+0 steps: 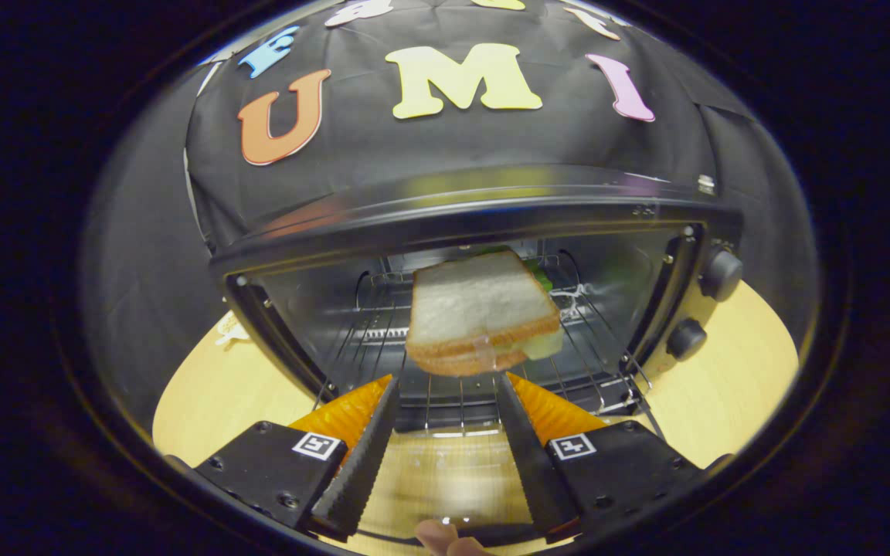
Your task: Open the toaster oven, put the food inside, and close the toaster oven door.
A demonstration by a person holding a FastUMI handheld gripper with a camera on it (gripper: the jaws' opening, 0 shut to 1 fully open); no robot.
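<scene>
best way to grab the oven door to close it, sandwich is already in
Judging from this view: take the open door by its front edge, nearest the open gripper, coming from in front and below, then swing it up. It lies flat beneath the fingers, hinged at the oven mouth. The sandwich sits on the rack, beyond the fingers.

Sandwich [482, 313] on rack inside open toaster oven [491, 224].
</scene>
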